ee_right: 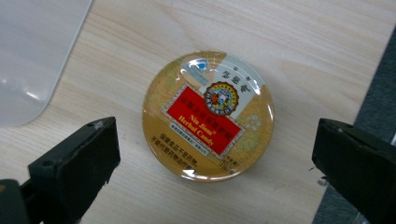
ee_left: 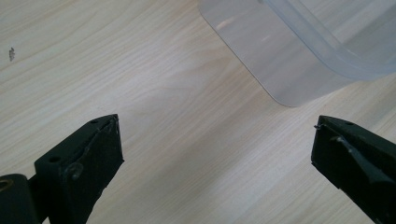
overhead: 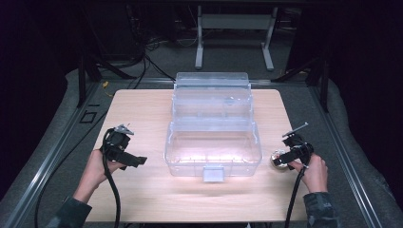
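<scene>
Clear plastic box (overhead: pixel 212 142) one, candy tin (ee_right: pixel 208 115) one; two grippers (both wide, empty).

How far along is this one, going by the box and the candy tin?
Done: the clear box stands open mid-table, lid tipped back. In hand: the right tool hovers with open jaws to either side of the candy tin, which lies flat on the table right of the box, not gripped. The left tool is open, holding nothing. Left: probably grasping the tin and putting it in the box.
</scene>
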Demonstrator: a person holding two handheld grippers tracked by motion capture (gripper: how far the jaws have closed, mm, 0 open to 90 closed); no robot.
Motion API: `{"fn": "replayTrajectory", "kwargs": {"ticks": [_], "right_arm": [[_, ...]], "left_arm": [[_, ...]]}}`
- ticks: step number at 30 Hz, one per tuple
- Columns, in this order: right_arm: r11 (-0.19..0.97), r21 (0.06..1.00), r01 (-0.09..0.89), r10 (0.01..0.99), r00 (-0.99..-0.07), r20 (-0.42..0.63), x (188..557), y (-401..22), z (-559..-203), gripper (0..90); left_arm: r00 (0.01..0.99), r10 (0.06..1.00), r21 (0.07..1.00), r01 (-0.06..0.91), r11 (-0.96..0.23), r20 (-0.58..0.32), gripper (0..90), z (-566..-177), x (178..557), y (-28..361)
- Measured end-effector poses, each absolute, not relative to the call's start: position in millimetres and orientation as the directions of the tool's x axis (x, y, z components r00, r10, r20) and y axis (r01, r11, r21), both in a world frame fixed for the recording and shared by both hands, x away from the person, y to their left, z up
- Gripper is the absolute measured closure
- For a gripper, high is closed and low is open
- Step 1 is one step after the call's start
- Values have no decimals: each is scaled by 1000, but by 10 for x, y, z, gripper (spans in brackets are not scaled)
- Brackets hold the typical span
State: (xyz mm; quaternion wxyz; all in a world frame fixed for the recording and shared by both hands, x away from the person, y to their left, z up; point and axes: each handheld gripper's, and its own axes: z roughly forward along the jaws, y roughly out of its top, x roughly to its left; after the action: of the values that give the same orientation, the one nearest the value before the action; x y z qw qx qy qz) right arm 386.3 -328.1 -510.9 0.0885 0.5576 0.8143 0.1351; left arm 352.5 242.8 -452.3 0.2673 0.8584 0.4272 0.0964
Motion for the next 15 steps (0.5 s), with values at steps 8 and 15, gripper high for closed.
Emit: {"fn": "replayTrajectory", "kwargs": {"ticks": [8,15], "right_arm": [[347,270,898,931,-364,13,3987,-3243,-5150,3],[347,209,915,933,-359,26,4099,-3200,-5243,3]], "left_arm": [[617,784,526,691,-495,-72,15,-4588,3516,2488],[609,789,527,700,-482,-87,13,-4634,3504,2537]]}}
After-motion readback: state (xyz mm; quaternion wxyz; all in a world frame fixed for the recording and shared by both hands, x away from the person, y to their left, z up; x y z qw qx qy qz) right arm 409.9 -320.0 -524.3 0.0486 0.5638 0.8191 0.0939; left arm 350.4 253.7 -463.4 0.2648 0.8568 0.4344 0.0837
